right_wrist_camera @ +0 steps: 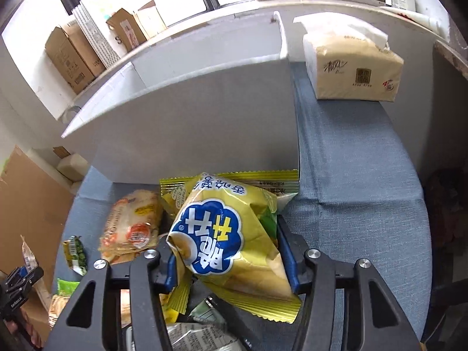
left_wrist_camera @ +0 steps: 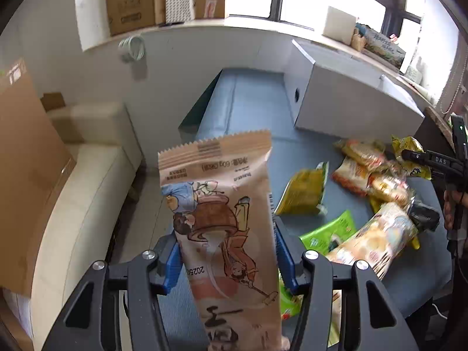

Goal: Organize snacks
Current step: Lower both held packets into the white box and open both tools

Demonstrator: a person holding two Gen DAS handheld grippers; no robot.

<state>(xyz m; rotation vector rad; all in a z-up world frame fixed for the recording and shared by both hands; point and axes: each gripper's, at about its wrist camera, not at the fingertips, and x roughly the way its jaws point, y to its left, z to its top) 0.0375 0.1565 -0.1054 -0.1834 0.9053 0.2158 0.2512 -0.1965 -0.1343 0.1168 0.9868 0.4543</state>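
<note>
Pickup is underway: left gripper point(left_wrist_camera: 226, 251) is clamping a tan packet point(left_wrist_camera: 222, 219), right gripper point(right_wrist_camera: 228, 251) a yellow bag point(right_wrist_camera: 231, 234); next, carrying both into the white box point(right_wrist_camera: 190, 117).

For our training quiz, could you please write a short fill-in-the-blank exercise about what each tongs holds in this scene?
1. The left tongs grip a tan snack packet printed with cartoon ____.
2. The right tongs grip a ____ chip bag with a blue logo.
3. Behind the snacks stands a white ____.
4. The tissue pack rests on a ____ cloth.

Missing: figures; yellow; box; blue
</note>
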